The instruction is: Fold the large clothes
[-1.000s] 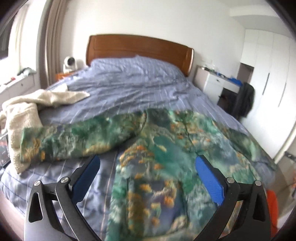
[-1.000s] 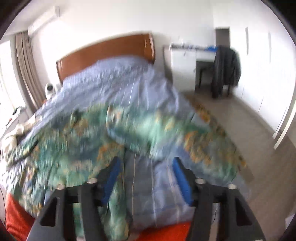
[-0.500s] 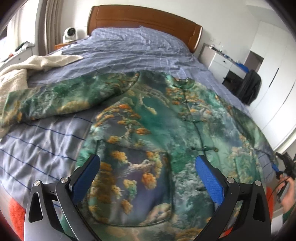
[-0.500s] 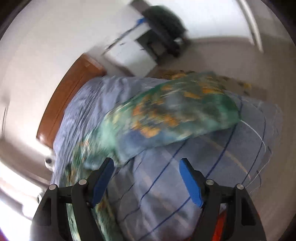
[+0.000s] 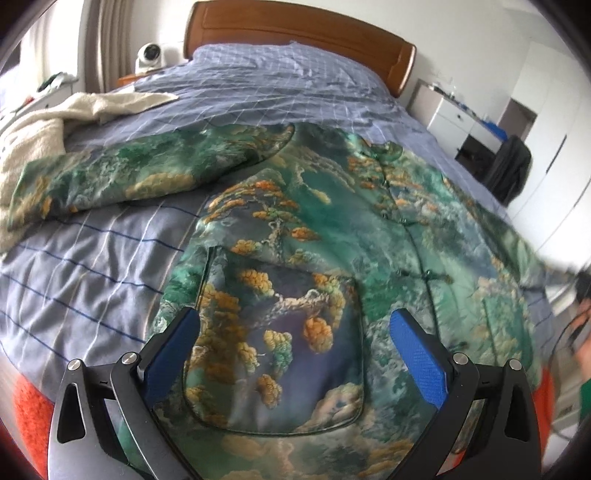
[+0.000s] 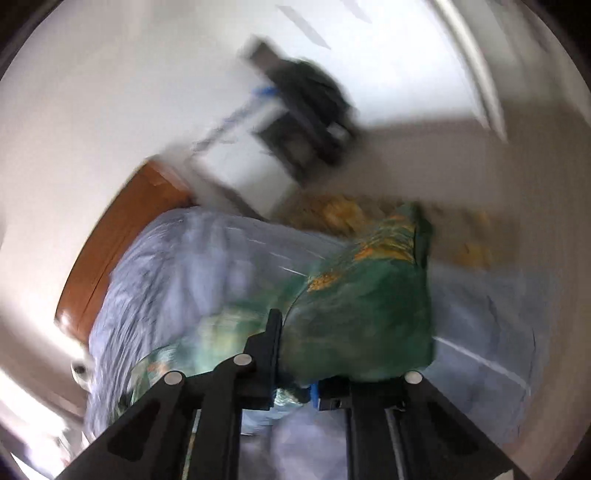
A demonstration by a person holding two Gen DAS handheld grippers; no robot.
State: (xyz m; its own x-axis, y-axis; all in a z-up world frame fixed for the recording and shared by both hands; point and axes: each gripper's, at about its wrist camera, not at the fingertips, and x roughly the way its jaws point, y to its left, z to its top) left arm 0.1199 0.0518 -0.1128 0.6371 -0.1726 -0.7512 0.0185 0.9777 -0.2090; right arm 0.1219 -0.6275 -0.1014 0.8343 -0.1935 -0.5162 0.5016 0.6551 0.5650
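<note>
Jacket (image 5: 314,236) lies spread front-up across the bed (image 5: 92,266), collar toward the headboard (image 5: 295,29). Left gripper (image 5: 291,343) hovers over its hem pocket, jaws wide, nothing between them. Right gripper (image 6: 295,373) has just snapped closed, pinching the sleeve (image 6: 362,317) at the bed's edge.

Green printed jacket (image 5: 332,229) flat on checked blue bedspread (image 5: 85,258), wide-open left gripper (image 5: 295,343) above its pocket.
</note>
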